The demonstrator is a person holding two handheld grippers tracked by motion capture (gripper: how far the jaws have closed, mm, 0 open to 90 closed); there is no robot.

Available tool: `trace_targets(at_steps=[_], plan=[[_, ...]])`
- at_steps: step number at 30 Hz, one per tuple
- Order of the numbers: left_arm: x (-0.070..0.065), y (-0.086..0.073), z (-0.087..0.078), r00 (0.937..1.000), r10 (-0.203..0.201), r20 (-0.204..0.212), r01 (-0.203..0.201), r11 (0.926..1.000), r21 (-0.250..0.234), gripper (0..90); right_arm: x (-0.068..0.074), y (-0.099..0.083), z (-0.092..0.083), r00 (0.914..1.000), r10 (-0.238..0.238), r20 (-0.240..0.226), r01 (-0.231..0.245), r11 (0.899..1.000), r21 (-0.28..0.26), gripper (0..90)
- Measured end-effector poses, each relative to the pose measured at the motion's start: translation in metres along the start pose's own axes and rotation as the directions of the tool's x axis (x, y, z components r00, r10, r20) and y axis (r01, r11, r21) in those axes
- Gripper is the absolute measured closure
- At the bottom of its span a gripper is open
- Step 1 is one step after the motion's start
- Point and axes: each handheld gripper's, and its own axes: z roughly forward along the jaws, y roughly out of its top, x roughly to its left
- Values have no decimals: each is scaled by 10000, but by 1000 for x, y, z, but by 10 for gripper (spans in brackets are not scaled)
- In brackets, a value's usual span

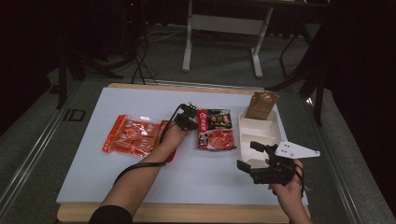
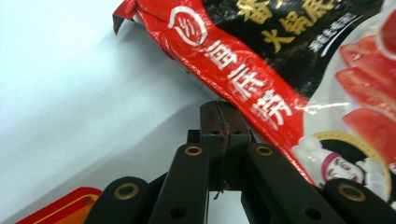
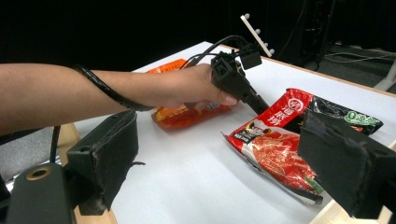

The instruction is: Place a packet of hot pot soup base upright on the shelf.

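- High view: the left hand-held gripper (image 1: 192,122) reaches forward over the white surface (image 1: 140,177), its tips at the near-left edge of the red-and-black hotpot base packet (image 1: 215,129), which lies flat just ahead and to the right of it. Behind and to its left sits the orange snack packet (image 1: 133,135), partly under the forearm, probably parked there out of the way. The right hand-held gripper (image 1: 254,161) waits well to the right, beside the white divided tray (image 1: 261,135); a brown paper bag (image 1: 261,105) stands at the tray's far end. The tray looks like the place the packets are meant to go

- Left gripper view: the jaws are pressed together, meeting in a thin seam with nothing plainly between them. Their tips sit against the red strip of the packet (image 2: 243,79), which spreads ahead and to the right. Closed like this, they seem set to nudge or slide under the flat edge rather than pinch it. A corner of the orange packet (image 2: 65,205) shows low on the left

- Right gripper view: its own jaws stand spread wide, empty, pointing across the surface (image 3: 196,177) at the other gripper (image 3: 261,106). The hotpot packet (image 3: 280,154) lies between the two, and the orange packet (image 3: 187,114) beyond the left hand (image 3: 187,91). Held open and idle, it looks ready to help
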Motion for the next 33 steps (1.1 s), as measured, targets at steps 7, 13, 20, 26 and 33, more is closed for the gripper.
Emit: trace_targets(at_steps=[7, 13, 20, 26, 33], plan=[[13, 4, -16, 9985, -552, 42, 554, 9960, -702, 793, 1, 0, 1, 10000, -43, 3, 43, 10000, 44, 121], [18, 12, -15, 9944, -1027, 245, 1048, 9882, -1114, 630, 1, -2, 3, 10000, -58, 0, 58, 9999, 130, 121], [20, 24, -1, 9914, -1278, 272, 1299, 9860, -1044, 580, 1, -4, 6, 10000, -80, -25, 81, 9996, 268, 121], [24, 33, 12, 9876, -1568, -56, 1557, 9840, -863, 564, 1, -6, 8, 9999, -84, -112, 88, 9993, 356, 121], [33, 33, 24, 9698, -2426, 248, 2437, 9681, -578, 535, 1, -7, 10, 9998, -91, -176, 98, 9991, 408, 121]])
